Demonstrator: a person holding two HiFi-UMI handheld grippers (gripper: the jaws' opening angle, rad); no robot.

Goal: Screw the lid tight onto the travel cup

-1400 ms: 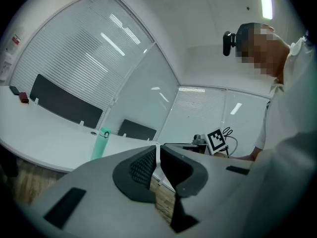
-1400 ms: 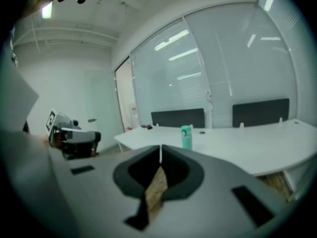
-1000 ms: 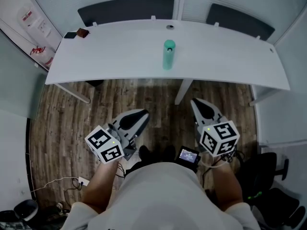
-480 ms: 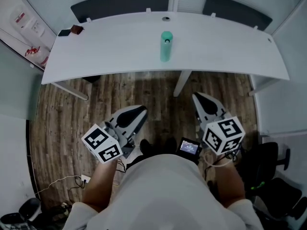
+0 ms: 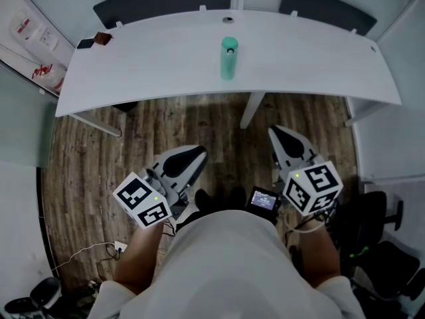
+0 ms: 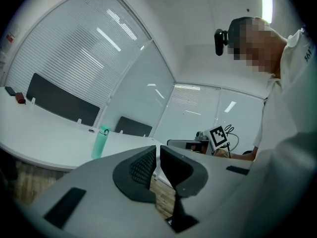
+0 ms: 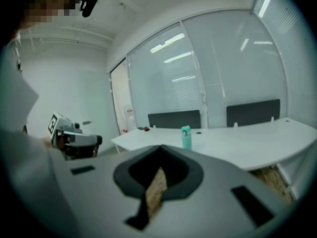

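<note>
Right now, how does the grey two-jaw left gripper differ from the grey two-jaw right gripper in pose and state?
The left gripper tilts rightward, the right gripper leftward. The left gripper's jaws leave a thin slit between the pads; the right gripper's jaws meet at their tips. The right gripper's tip lies slightly nearer the white table than the left gripper's. Both are shut, empty, and apart from the green travel cup.
</note>
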